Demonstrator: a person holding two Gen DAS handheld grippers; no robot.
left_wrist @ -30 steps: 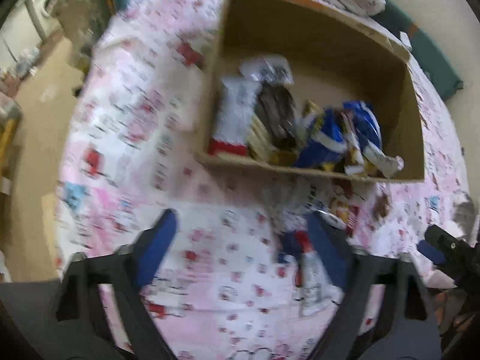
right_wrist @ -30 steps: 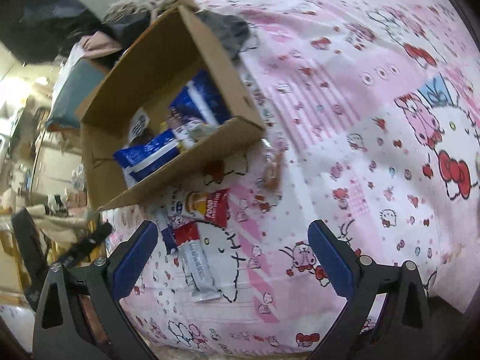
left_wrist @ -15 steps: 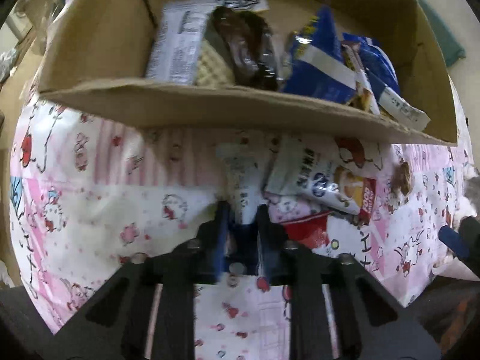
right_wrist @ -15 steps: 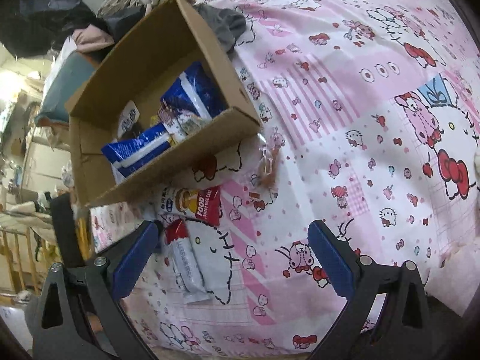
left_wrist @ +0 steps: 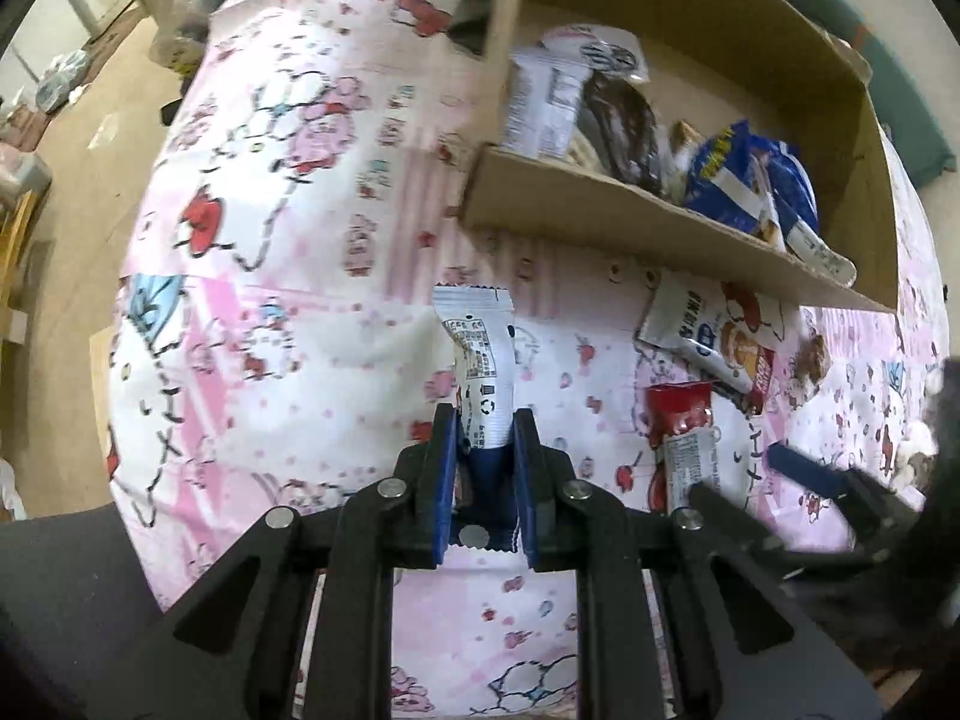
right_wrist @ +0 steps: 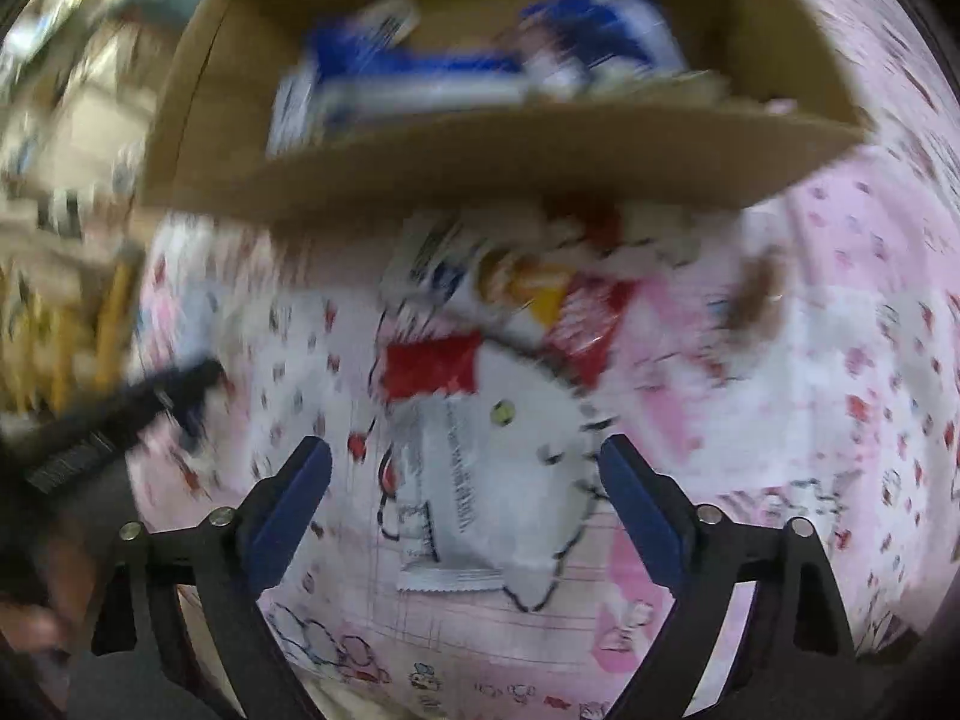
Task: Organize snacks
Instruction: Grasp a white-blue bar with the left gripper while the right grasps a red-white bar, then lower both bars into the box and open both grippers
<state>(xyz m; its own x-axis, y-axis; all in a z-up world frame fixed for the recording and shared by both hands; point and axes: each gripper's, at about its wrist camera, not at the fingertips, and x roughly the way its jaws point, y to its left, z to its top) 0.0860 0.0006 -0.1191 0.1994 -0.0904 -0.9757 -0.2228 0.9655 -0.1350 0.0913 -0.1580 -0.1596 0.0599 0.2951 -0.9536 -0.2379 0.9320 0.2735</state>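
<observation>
Pick-up step. The left gripper [left_wrist: 485,420] is clamped on a white snack sachet [left_wrist: 480,360], lifted just off the patterned bedspread [left_wrist: 270,300] in front of the cardboard box [left_wrist: 600,210]. The right gripper [right_wrist: 465,468], jaws apart and just narrowing, straddles a red-and-silver bar [right_wrist: 444,450] without touching it. Next, judged: carry the sachet over the box wall and release; close on the bar.

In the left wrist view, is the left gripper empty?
No, the left gripper is shut on a white snack packet, whose lower end sits pinched between its blue pads.
</observation>
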